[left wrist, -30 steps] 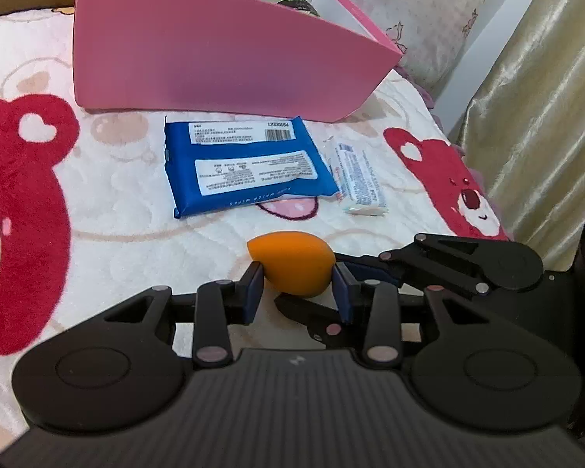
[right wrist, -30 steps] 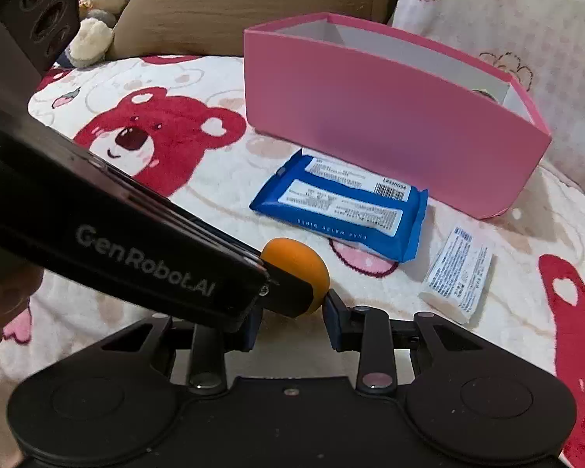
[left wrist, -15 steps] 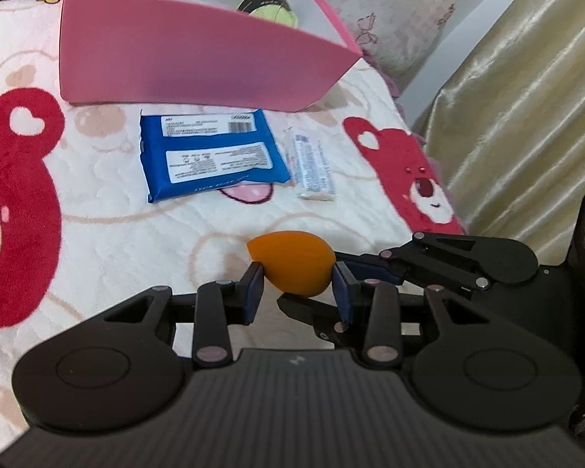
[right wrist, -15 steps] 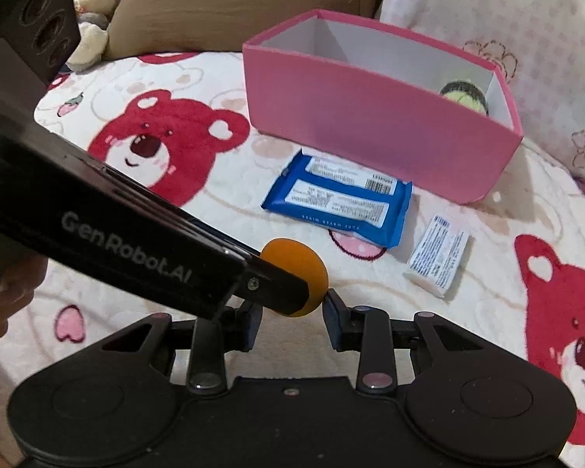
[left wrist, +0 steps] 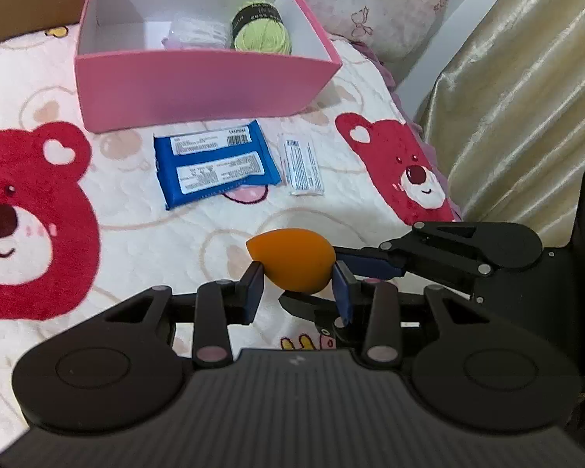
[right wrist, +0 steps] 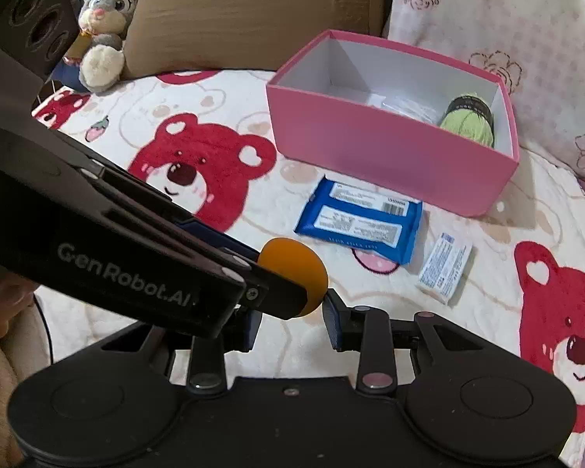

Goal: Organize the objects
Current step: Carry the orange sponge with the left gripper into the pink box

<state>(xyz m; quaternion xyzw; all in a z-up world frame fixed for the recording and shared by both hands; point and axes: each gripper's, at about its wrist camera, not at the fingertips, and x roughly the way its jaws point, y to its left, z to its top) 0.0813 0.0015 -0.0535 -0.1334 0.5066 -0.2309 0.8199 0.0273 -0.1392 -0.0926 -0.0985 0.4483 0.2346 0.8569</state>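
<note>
1. The left gripper (left wrist: 295, 286) has its blue pads pressed on either flank of an orange sponge (left wrist: 292, 261), an egg-shaped one held clear above the quilt (left wrist: 144, 234).
2. The right gripper (right wrist: 288, 318) reaches in from the side and is clamped on the same sponge (right wrist: 298, 273); from its own camera the left one's arm hides one pad, so only the far pad plainly touches.
3. The sponge's pointed end faces away from the right gripper (left wrist: 374, 265), whose fingers cross in front of the left one.
4. Beyond the sponge, flat on the quilt, lies a blue wipes pack (left wrist: 214, 167), label side up.
5. Just beside it, on the curtain side, lies a small white sachet (left wrist: 301, 163), not touching the pack.
6. Behind both stands an open pink box (left wrist: 198, 89), white inside.
7. In the box sit a green yarn ball (left wrist: 263, 29) against one end wall and something pale beside it, perhaps a plastic packet (left wrist: 197, 33).
8. A gold curtain (left wrist: 526, 97) hangs by the bed; a plush rabbit (right wrist: 105, 27) leans on a brown pillow (right wrist: 253, 11).
</note>
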